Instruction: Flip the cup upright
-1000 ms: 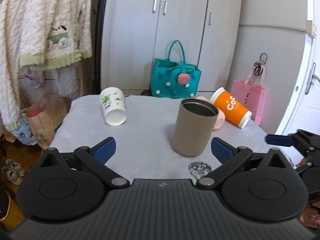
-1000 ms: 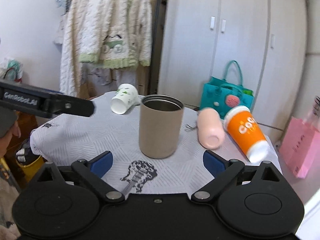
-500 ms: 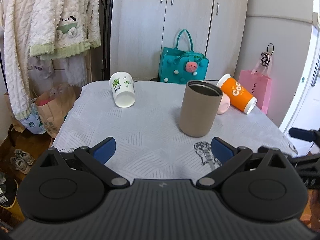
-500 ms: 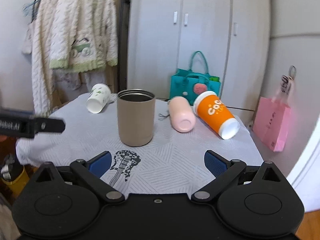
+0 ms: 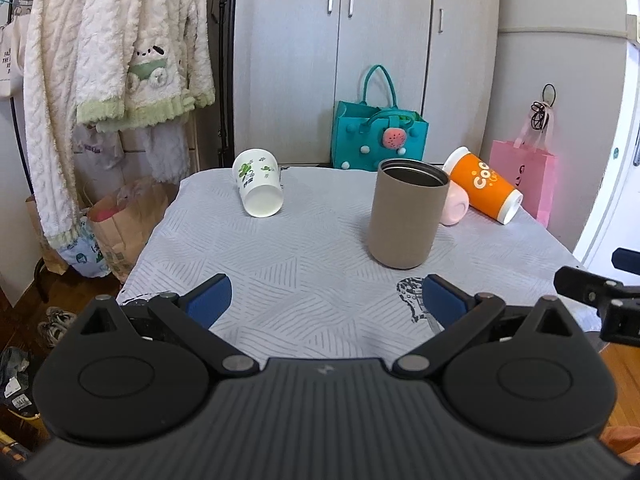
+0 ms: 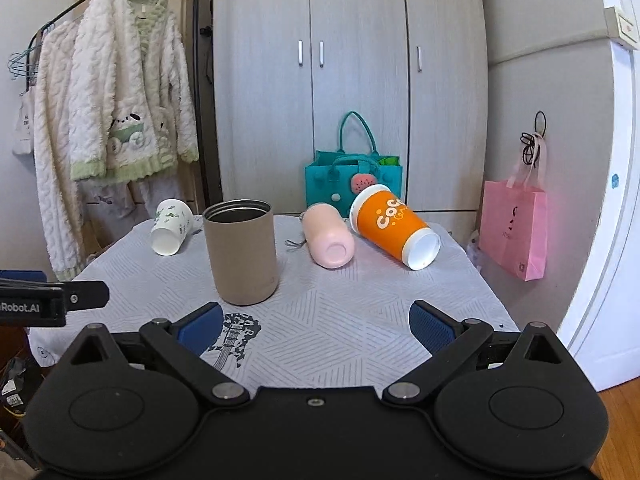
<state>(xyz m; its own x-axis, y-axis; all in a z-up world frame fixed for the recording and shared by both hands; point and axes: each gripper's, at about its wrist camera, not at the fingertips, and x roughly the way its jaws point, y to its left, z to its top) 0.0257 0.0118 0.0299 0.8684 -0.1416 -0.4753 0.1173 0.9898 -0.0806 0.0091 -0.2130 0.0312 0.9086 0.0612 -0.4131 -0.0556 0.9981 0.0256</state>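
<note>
Left gripper (image 5: pixel 326 300) and right gripper (image 6: pixel 316 322) both spread, holding nothing; tan cup (image 6: pixel 241 252) upright just ahead of them, 3 cups lying beyond.

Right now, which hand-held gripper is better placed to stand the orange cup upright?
Right. The orange cup lies on its side at the table's right, ahead of the open right hand-held gripper; from the open left hand-held gripper the upright tan tumbler partly blocks the way.

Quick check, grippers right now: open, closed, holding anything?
Left gripper: open, holding nothing, short of the tan cup.
Right gripper: open, holding nothing.
</note>
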